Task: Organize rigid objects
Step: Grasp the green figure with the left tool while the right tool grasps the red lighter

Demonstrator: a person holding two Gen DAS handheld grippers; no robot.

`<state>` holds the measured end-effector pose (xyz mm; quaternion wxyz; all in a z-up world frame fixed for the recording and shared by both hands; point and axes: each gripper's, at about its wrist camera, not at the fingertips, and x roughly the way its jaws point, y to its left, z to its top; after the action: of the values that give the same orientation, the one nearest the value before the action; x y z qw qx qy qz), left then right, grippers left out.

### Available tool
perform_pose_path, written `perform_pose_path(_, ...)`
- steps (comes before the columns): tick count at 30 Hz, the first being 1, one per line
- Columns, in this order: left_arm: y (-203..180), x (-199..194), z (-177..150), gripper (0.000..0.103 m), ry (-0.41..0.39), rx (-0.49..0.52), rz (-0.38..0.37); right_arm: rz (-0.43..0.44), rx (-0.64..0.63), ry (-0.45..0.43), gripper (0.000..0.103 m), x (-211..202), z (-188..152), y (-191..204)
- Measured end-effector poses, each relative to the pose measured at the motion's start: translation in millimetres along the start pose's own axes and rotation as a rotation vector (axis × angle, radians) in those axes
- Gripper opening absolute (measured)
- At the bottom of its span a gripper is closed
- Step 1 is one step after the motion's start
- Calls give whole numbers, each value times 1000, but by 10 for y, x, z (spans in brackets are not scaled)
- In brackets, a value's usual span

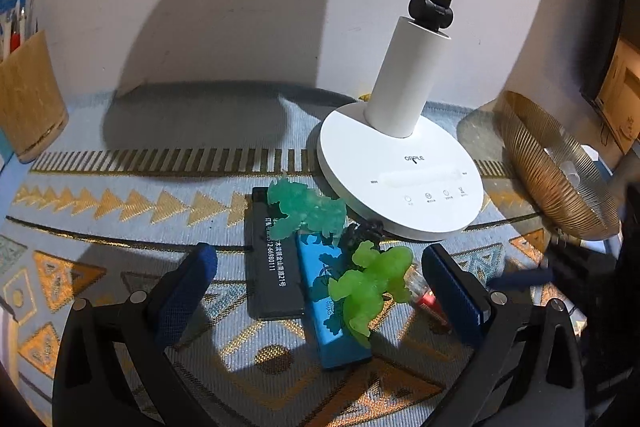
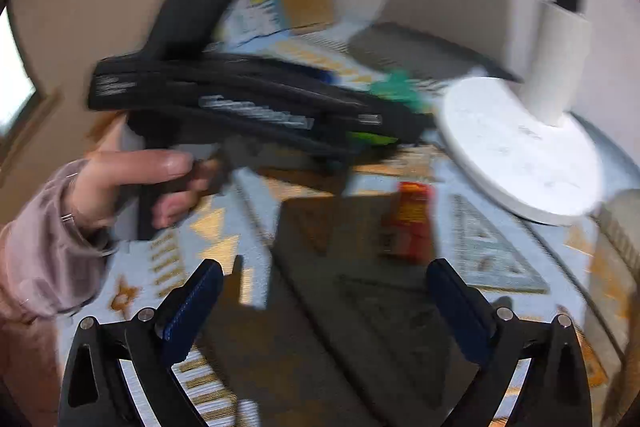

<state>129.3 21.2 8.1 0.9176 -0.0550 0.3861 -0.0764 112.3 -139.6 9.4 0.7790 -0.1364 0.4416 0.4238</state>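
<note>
**Both grippers open over a cluttered patterned bench**

In the left wrist view, a woven tan pen holder (image 1: pixel 30 95) stands at the far left on the blue-and-gold patterned cloth (image 1: pixel 120 219) covering the bench. The left gripper (image 1: pixel 320 291) hovers low with its blue-padded jaws spread wide apart, holding nothing. Between them lies a pile: a flat black rectangular box with white printed text (image 1: pixel 272 279), a blue rectangular box (image 1: pixel 324 311) touching its right side, a translucent teal-green toy figure (image 1: pixel 306 209) resting across the tops of both, and a translucent lime-green toy figure (image 1: pixel 370 287) lying on the blue box. A small red item (image 1: pixel 426 299) peeks out just beside the right jaw. Behind the pile stands a white desk lamp with a round base (image 1: pixel 400 179), and to its right a gold wire basket (image 1: pixel 552 175) tilted on its side.

The right wrist view is motion-blurred. At its left, a person's hand (image 2: pixel 132 187) in a pink sleeve (image 2: pixel 40 243) grips the black handle of the left gripper. The right gripper (image 2: pixel 324 303) has its jaws apart and empty, above a red-and-yellow packet (image 2: pixel 412 223) on the cloth.
</note>
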Motion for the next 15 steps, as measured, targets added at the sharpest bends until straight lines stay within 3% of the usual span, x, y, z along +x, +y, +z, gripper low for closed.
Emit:
perform_pose_path(5, -185, -16, -9, 102, -13, 85, 65, -126, 106, -9, 100, 116, 182, -119)
perform_pose_path(6, -219, -20, -12, 101, -15, 104, 84, -193, 69, 12, 93, 175, 222, -28)
perform_pose_path(7, -245, -23, -14, 91, -17, 118, 82, -183, 65, -11, 75, 159, 234, 30)
perform_pose_path(8, -266, -33, -15, 71, -22, 130, 70, -168, 79, -29, 60, 133, 240, 2)
perform_pose_path(9, -280, -53, -20, 36, -30, 141, 54, -192, 94, -41, 36, 124, 252, 29)
perform_pose_path(10, -312, -79, -27, 35, -42, 159, 29, -176, 104, -46, 24, 120, 245, 28)
perform_pose_path(13, -358, -84, -32, 35, -46, 181, 41, -134, 163, -65, 23, 135, 242, 79)
perform_pose_path(15, -314, -198, -37, 35, -107, 156, 24, -107, 185, -74, 23, 70, 209, 100)
